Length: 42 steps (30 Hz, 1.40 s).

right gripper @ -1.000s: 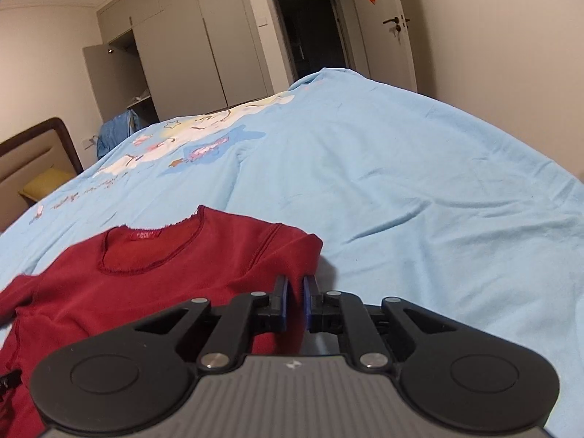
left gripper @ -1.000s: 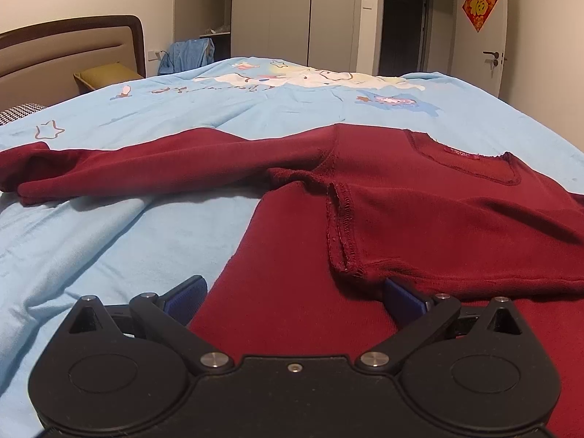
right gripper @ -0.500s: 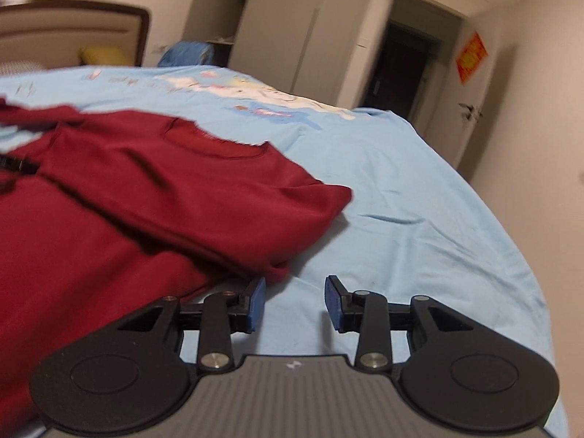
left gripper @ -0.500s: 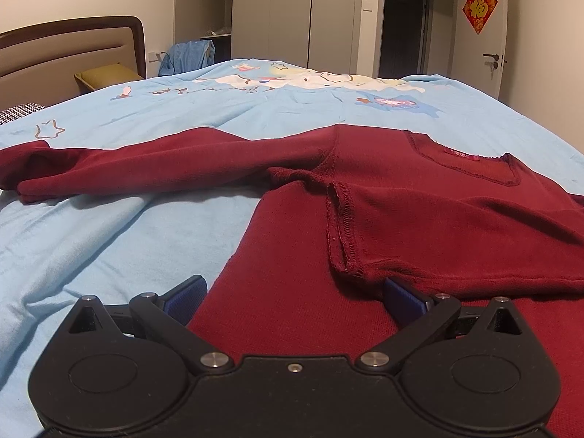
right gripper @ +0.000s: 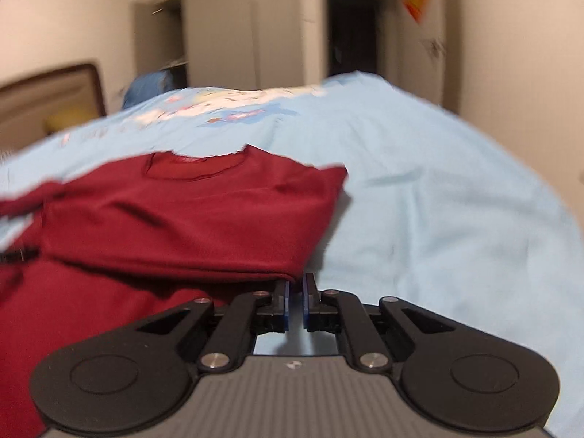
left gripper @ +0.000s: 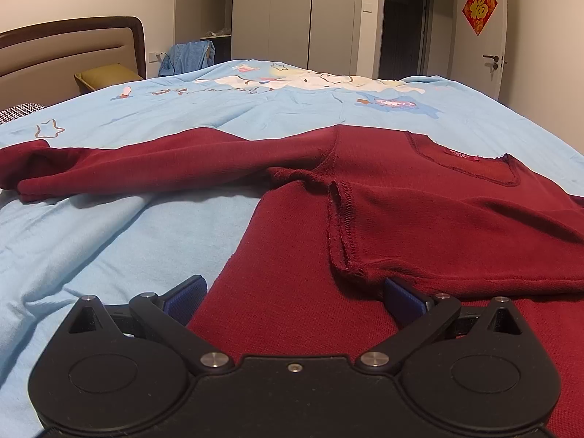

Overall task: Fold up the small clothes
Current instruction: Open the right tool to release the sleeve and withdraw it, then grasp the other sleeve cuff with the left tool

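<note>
Dark red long-sleeved knit top (left gripper: 419, 200) is laid flat on the light blue bedsheet (left gripper: 109, 241), neckline toward the far side of the bed. Going left to right in the left wrist view: the outstretched sleeve (left gripper: 146, 168) is spread across the sheet on the left, not yet folded in; the body panel sits in the middle; the other side is already folded over the body, its seamed edge (left gripper: 343, 226) facing up. The left gripper (left gripper: 294, 297) is held low at the near part of the body with its jaws spread wide; nothing is gripped, cloth only lies between the pads. Right wrist view is motion-blurred: the right gripper (right gripper: 295, 301) is seen with jaws pressed nearly together just at the near corner of the folded flap (right gripper: 288, 275); whether any cloth is pinched cannot be told, the slim gap looks empty. Handling, as a judgement: the knit is expected to be light, soft and limp, with no stiffness, so it will drape and drag rather than hold shape, and the ribbed surface should give decent friction. Best purchase is judged to be at the sleeve cuff or a hem or seam, where layers are thicker. No containers are seen near the garment; only a wardrobe (left gripper: 270, 14) at the back, contents not discernible.
</note>
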Motion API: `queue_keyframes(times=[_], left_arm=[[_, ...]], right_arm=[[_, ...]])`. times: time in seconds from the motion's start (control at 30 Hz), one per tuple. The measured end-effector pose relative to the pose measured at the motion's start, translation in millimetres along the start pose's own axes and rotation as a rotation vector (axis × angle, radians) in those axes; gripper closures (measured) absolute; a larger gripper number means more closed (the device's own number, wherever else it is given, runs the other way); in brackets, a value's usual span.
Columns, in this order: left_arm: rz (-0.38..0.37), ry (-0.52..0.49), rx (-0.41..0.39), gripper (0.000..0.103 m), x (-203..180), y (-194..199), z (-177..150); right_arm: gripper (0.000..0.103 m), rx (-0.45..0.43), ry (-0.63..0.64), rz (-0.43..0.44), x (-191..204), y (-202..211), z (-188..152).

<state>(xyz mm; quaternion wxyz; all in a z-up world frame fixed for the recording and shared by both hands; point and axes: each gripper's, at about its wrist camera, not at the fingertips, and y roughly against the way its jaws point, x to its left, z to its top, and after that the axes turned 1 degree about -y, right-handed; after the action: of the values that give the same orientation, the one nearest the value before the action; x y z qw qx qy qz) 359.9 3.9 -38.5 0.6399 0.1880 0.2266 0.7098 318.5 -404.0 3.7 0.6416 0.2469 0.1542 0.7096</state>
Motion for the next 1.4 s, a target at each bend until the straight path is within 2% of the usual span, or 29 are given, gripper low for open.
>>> queue_keyframes(times=[0.17, 0.23, 0.3, 0.37, 0.47, 0.6, 0.77, 0.93, 1.0, 1.03, 1.07, 1.1, 1.13, 1.17, 1.2, 1.27, 1.33, 1.4], left_arm=[[-0.031, 0.023, 0.009, 0.0, 6, 5, 4], [-0.06, 0.032, 0.02, 0.0, 11, 12, 7], [-0.069, 0.034, 0.02, 0.0, 17, 24, 8], [-0.073, 0.021, 0.012, 0.001, 24, 40, 6], [-0.066, -0.015, 0.005, 0.0, 39, 65, -3], [-0.049, -0.029, 0.006, 0.0, 66, 95, -20], [-0.042, -0.007, 0.054, 0.001, 99, 112, -42], [-0.11, 0.05, 0.069, 0.001, 112, 119, -52], [-0.138, 0.053, 0.083, 0.005, 110, 118, -53], [-0.146, 0.055, 0.088, 0.009, 109, 118, -53], [-0.152, 0.055, 0.095, 0.015, 108, 119, -53], [-0.16, 0.052, 0.105, 0.02, 106, 119, -53], [-0.168, 0.044, 0.113, 0.028, 103, 120, -53], [-0.176, 0.033, 0.118, 0.037, 100, 122, -53], [-0.185, 0.02, 0.124, 0.045, 97, 123, -53], [-0.207, 0.007, 0.142, 0.084, 93, 126, -52], [-0.223, 0.044, 0.158, 0.096, 92, 130, -51], [-0.209, 0.08, 0.161, 0.098, 91, 136, -50]], right_arm=[[0.094, -0.01, -0.014, 0.011, 5, 9, -6], [0.088, -0.015, -0.007, 0.019, 4, 19, -8], [0.062, -0.024, 0.005, 0.045, 5, 32, -12], [0.053, -0.027, 0.003, 0.092, 8, 47, -19], [0.045, -0.001, -0.009, 0.162, 14, 67, -33], [0.044, 0.043, -0.071, 0.235, 24, 89, -54], [0.045, 0.078, -0.122, 0.283, 37, 115, -78], [0.045, 0.113, -0.165, 0.304, 44, 130, -95], [0.047, 0.142, -0.18, 0.315, 46, 129, -100], [0.048, 0.15, -0.177, 0.305, 49, 128, -103], [0.054, 0.154, -0.163, 0.293, 52, 128, -105], [0.066, 0.151, -0.15, 0.281, 54, 129, -106], [0.074, 0.149, -0.145, 0.281, 55, 129, -107], [0.086, 0.152, -0.15, 0.293, 55, 130, -107], [0.088, 0.151, -0.158, 0.298, 54, 130, -108], [0.091, 0.141, -0.158, 0.3, 52, 134, -106], [0.092, 0.122, -0.165, 0.31, 47, 141, -102], [0.093, 0.094, -0.157, 0.313, 43, 151, -97]])
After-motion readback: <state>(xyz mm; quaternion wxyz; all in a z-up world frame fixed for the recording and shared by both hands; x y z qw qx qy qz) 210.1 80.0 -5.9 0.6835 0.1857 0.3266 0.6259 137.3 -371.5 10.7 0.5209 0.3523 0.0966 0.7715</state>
